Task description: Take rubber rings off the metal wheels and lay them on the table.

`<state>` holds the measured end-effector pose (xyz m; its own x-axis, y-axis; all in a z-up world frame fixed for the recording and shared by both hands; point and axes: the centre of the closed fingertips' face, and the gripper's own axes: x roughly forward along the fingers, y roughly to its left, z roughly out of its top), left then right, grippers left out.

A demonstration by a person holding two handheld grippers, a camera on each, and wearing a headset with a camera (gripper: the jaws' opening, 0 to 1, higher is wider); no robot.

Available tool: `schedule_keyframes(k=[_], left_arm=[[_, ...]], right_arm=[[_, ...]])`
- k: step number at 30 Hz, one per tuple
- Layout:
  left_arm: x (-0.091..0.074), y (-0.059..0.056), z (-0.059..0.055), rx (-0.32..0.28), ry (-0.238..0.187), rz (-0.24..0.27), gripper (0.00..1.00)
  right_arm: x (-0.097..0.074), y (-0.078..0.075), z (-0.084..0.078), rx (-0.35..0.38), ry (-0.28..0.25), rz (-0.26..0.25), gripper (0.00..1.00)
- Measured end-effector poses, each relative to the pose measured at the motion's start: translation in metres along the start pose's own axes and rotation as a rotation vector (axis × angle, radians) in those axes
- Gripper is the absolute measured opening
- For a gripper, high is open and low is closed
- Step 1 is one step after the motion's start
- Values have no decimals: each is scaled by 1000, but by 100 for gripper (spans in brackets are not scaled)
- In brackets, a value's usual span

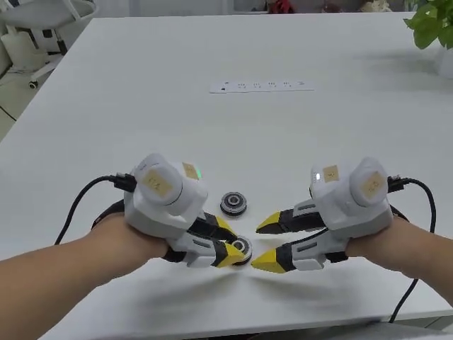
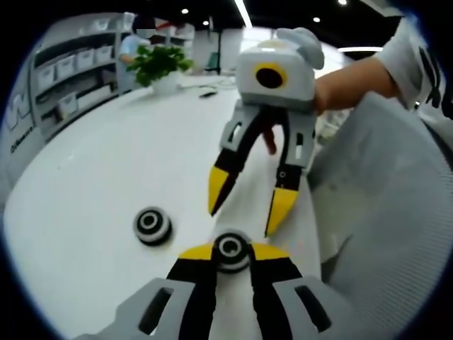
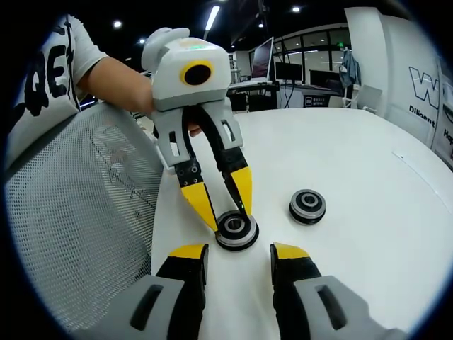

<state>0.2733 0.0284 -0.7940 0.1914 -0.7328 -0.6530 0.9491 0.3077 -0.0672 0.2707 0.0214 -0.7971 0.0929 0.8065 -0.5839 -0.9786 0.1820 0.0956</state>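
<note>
At the far left of the head view a white chair (image 1: 42,18) is cut off by the frame edge. The left hand-held gripper (image 1: 230,253) sits low over the white bench (image 1: 141,106), its jaws clenched on the held wheel (image 1: 242,247). There the yellow tips hide the wheel's left side. In the left gripper view that wheel is pinched between the two tips, touching both, near the bench's front edge. Its dark outer band reads as a rubber ring (image 3: 236,247) around a silvery hub, clearest in the right gripper view. In the head view the line between ring and metal is hard to make out. The second wheel (image 1: 233,203) lies flat on the bench just beyond the held one, apart from both grippers, and also wears a dark band. A power strip (image 1: 262,86) lies well beyond, mid-bench, its markings too small to read. The right hand-held gripper (image 1: 265,243) faces the left one, jaws spread with nothing between them. Its tips are just beside the held wheel, not touching it. A plant (image 1: 432,25) is cut off at the top right corner.
</note>
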Motion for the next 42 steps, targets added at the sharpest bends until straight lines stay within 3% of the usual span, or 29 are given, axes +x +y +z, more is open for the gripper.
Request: schedule_keyframes(k=[7, 21, 30, 33, 42], left_arm=[[1, 0, -1, 61, 10, 23, 15], [-1, 1, 0, 51, -13, 39, 14], [0, 1, 0, 64, -7, 50, 14], [0, 2, 0, 63, -7, 52, 14], [0, 2, 0, 65, -7, 55, 14]], right_arm=[[1, 0, -1, 1, 1, 1, 33], [7, 6, -4, 3, 13, 19, 32], [12, 4, -1, 15, 0, 20, 30], [15, 7, 3, 51, -23, 31, 30], [20, 1, 3, 46, -25, -3, 29]])
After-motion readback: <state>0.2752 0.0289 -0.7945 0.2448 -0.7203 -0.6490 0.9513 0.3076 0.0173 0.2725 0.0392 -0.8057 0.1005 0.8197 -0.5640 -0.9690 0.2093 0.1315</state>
